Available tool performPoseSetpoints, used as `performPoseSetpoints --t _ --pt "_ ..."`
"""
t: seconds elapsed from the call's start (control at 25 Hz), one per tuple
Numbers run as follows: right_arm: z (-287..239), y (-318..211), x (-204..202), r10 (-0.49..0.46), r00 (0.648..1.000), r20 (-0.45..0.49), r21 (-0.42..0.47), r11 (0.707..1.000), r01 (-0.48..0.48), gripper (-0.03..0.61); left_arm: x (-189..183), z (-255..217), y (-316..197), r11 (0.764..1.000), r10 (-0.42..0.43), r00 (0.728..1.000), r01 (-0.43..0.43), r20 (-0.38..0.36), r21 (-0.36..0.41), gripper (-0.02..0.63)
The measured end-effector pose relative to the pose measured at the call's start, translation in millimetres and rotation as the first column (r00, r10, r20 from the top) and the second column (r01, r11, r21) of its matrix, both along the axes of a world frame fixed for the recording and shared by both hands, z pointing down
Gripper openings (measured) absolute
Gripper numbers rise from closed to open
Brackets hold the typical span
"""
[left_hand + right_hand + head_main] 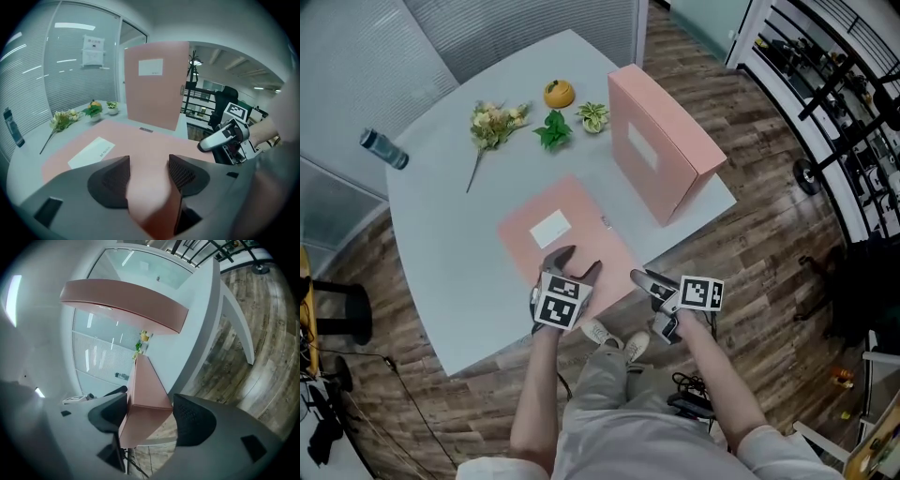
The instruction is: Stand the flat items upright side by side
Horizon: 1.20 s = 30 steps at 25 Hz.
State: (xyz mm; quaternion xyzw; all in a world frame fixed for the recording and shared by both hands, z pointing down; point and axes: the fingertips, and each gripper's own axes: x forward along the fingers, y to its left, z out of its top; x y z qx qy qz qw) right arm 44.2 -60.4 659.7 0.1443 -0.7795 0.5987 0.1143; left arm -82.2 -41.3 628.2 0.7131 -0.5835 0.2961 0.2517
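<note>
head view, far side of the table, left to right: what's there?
Dark bottle lying on its side → pale dried flower bunch → green leafy sprig → small potted plant → tall pink file box standing upright.

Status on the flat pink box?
Left claw open over near edge of flat pink box. Right claw open round its corner. Box not lifted; upright pink box stands apart behind.

the head view looks steeply down over the whole desk. both gripper views sit low and close at its near edge, sharing the flat pink folder; the right seems rolled sideways.
</note>
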Motion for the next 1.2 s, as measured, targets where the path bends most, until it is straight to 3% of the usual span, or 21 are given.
performPoseSetpoints --t 0.28,0.52,0.92,1.2 --pt "-3 0 -1 -0.025 1.0 -0.001 0.007 1.0 0.025 0.316 -3 0 2 1.0 0.006 1.0 -0.006 0.026 0.01 0.27" --pt "-14 5 6 -0.006 1.0 0.02 0.038 0.999 0.005 0.305 2 -8 2 0.998 0.008 1.0 -0.008 -0.004 0.055 0.27" --pt "-43 -1 15 -0.011 0.999 -0.034 0.142 0.99 0.015 0.301 9 -24 1 0.994 -0.011 0.992 0.024 -0.124 0.11 0.27" --pt "-71 -3 21 -0.026 0.994 -0.108 0.241 0.969 0.052 0.301 13 -42 1 0.983 -0.044 0.964 0.089 -0.261 0.163 0.27"
